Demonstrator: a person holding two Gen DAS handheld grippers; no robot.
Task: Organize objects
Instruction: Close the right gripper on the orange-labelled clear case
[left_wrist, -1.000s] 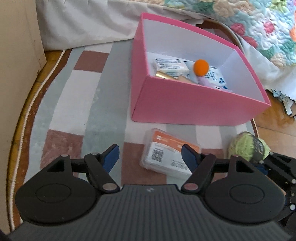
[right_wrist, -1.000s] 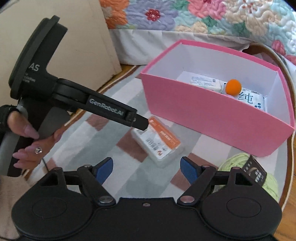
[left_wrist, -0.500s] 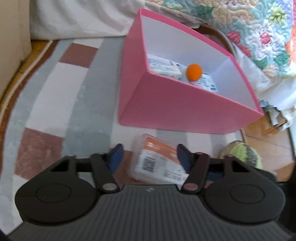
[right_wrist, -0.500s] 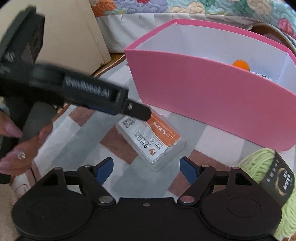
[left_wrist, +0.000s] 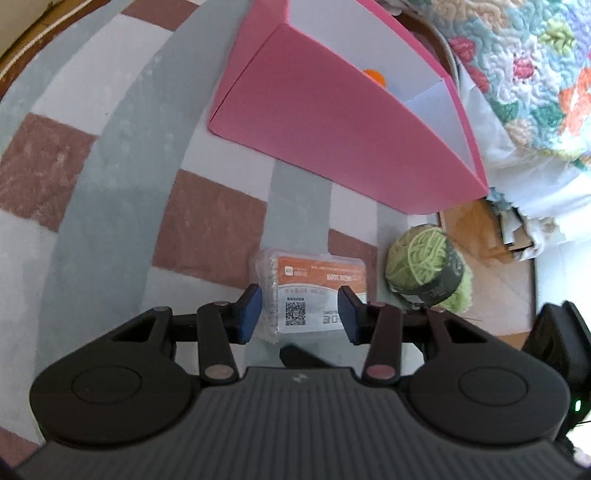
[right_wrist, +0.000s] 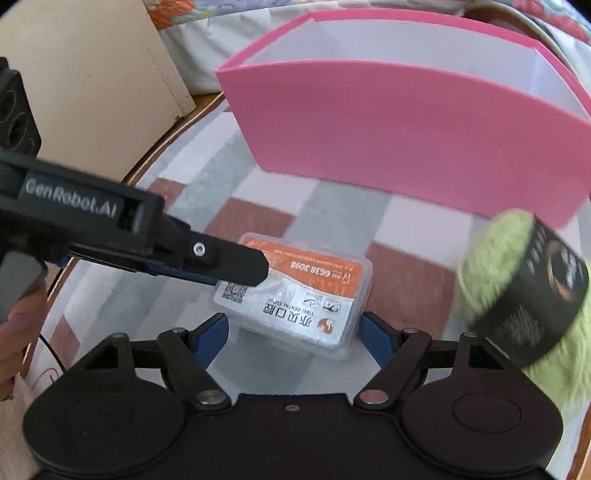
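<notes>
A clear plastic box with an orange and white label (left_wrist: 314, 284) (right_wrist: 295, 299) lies on the rug in front of the pink box (left_wrist: 332, 129) (right_wrist: 406, 147). My left gripper (left_wrist: 299, 315) reaches down over its near end with the box between its blue pads, and the jaws are closing. In the right wrist view one black finger of the left gripper (right_wrist: 236, 264) lies across the box's left corner. My right gripper (right_wrist: 293, 338) is open, with the box's near edge just ahead of its pads. A green yarn ball with a black band (left_wrist: 424, 266) (right_wrist: 517, 288) sits to the right.
An orange ball (left_wrist: 375, 75) shows inside the pink box. The checked rug (left_wrist: 129, 184) covers the floor, with bare wood (left_wrist: 476, 229) at its right edge. A quilted bed (left_wrist: 535, 74) stands behind, a beige cabinet (right_wrist: 92, 74) to the left. A person's hand (right_wrist: 14, 314) holds the left gripper.
The left gripper dropped toward the plastic box, rolled, and its jaws narrowed around it. The right gripper sank closer to the box and the yarn ball.
</notes>
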